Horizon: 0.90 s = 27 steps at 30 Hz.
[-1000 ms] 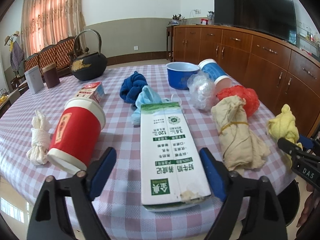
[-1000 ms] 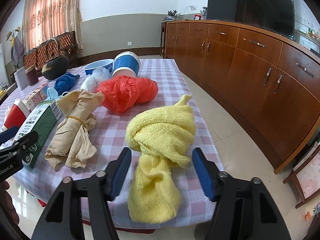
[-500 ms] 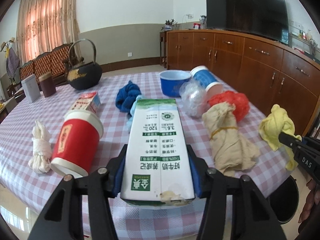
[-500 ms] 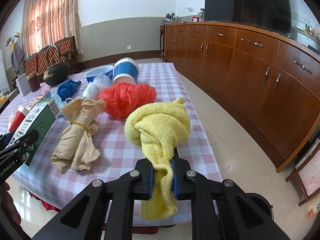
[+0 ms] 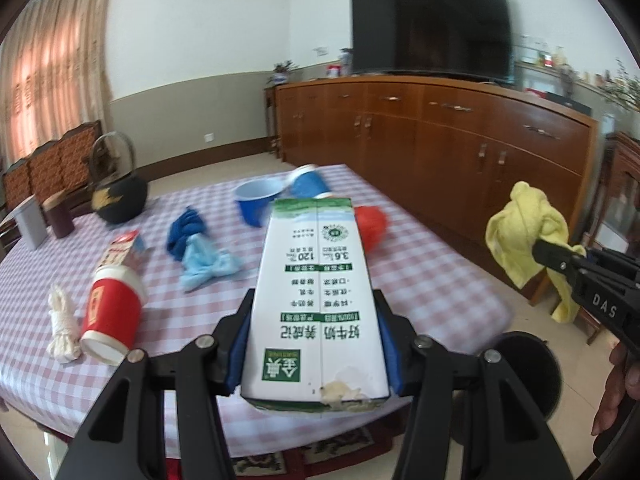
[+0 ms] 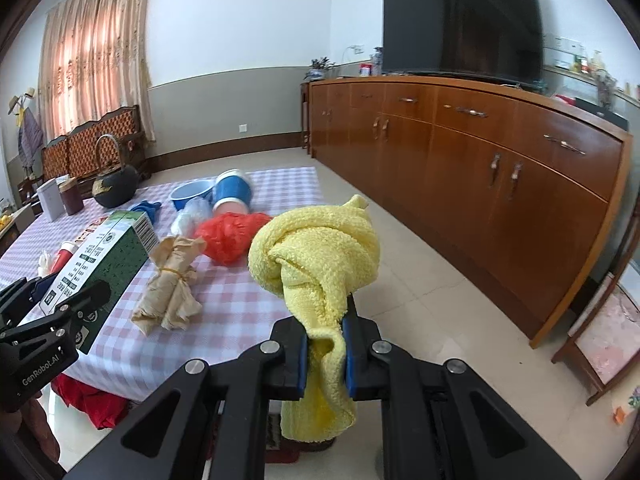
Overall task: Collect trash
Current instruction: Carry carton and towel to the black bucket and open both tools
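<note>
My left gripper [image 5: 314, 344] is shut on a white and green milk carton [image 5: 316, 300], held clear above the checked table [image 5: 420, 276]. The carton [image 6: 104, 264] also shows at the left of the right wrist view, between the left gripper's fingers [image 6: 80, 294]. My right gripper [image 6: 326, 352] is shut on a knotted yellow cloth [image 6: 316, 256], lifted off the table's right end; the same cloth [image 5: 524, 232] hangs at the right of the left wrist view. A black round bin [image 5: 528, 372] sits on the floor below it.
On the table lie a red paper cup [image 5: 110, 316], white rope bundle [image 5: 62, 328], small red carton [image 5: 120, 252], blue cloths [image 5: 196, 248], blue bowl [image 5: 256, 204], blue tub [image 6: 234, 194], red bag [image 6: 232, 236], tan tied bundle [image 6: 172, 280], black kettle [image 5: 118, 196]. A wooden sideboard [image 6: 500, 176] runs along the right.
Both grippers closed, the left on the milk carton and the right on the yellow cloth, then lifted them off the table and drew back toward the table's near edge.
</note>
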Tool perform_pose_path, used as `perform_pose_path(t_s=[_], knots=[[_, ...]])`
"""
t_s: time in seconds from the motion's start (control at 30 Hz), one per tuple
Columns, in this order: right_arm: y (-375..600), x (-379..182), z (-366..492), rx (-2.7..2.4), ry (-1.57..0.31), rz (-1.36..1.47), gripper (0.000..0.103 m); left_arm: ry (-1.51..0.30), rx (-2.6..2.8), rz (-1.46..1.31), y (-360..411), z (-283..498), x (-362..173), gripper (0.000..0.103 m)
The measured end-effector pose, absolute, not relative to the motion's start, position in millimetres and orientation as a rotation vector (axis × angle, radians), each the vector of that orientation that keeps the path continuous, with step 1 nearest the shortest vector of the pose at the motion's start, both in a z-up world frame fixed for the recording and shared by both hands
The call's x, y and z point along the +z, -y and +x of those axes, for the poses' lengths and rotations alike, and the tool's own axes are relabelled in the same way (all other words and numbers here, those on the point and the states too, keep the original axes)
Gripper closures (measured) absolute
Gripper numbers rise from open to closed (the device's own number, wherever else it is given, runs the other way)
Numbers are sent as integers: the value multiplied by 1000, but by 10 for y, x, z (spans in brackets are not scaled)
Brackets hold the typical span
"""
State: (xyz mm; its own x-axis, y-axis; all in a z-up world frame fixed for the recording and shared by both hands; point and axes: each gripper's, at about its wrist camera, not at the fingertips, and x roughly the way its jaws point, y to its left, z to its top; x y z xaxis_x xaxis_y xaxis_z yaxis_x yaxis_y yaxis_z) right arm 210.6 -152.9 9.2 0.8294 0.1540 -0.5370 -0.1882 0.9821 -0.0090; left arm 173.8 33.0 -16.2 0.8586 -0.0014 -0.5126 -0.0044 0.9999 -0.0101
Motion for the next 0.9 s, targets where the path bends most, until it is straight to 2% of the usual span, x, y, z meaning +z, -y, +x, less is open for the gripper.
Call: perform_pose_path(t_s=[0.5, 0.9], knots=[[2551, 38, 1546, 14, -581, -18, 89, -544, -253, 70, 732, 1532, -88, 49], [3274, -440, 1438, -20, -694, -16, 89, -654, -459, 122, 1604, 1558, -522, 49]])
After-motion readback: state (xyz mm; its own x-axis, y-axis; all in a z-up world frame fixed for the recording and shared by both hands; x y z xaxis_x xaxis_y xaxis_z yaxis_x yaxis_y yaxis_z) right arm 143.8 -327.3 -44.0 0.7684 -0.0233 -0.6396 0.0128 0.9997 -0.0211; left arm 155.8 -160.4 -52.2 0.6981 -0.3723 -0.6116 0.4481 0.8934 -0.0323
